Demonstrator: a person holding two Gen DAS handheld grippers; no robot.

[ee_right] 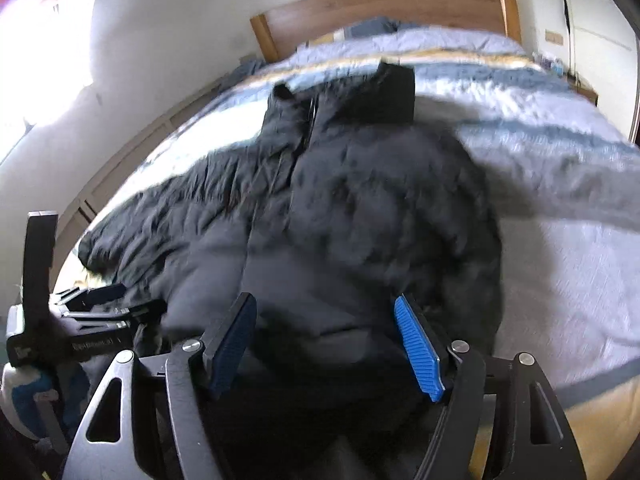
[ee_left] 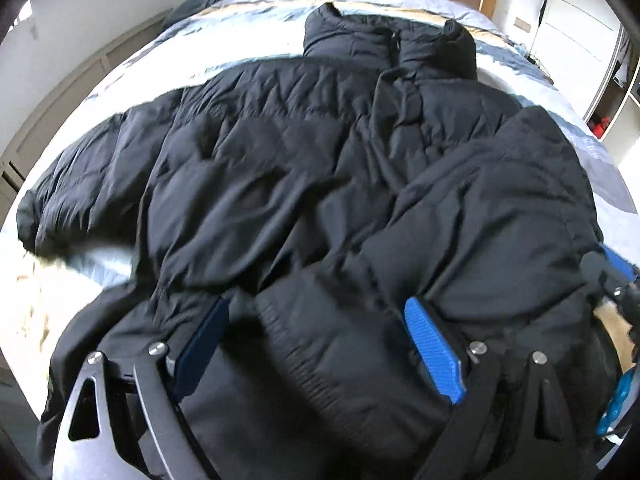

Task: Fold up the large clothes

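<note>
Left gripper point(ee_left: 320, 344): jaws spread wide, the ribbed hem of the black puffer jacket point(ee_left: 280, 168) bunched between them, not pinched. Right gripper point(ee_right: 326, 344): likewise held wide over the hem. Jacket is spread front-up on the striped duvet point(ee_right: 540, 152), collar point(ee_left: 384, 40) toward the wooden headboard point(ee_right: 384, 4).

Wood headboard point(ee_right: 384, 4), white walls point(ee_right: 180, 12).

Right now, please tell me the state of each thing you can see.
Black puffer jacket: spread on bed, zipped, right sleeve folded over front.
Left gripper: open, hem fabric between fingers.
Right gripper: open, over the hem.
Bed: covered with striped duvet.
</note>
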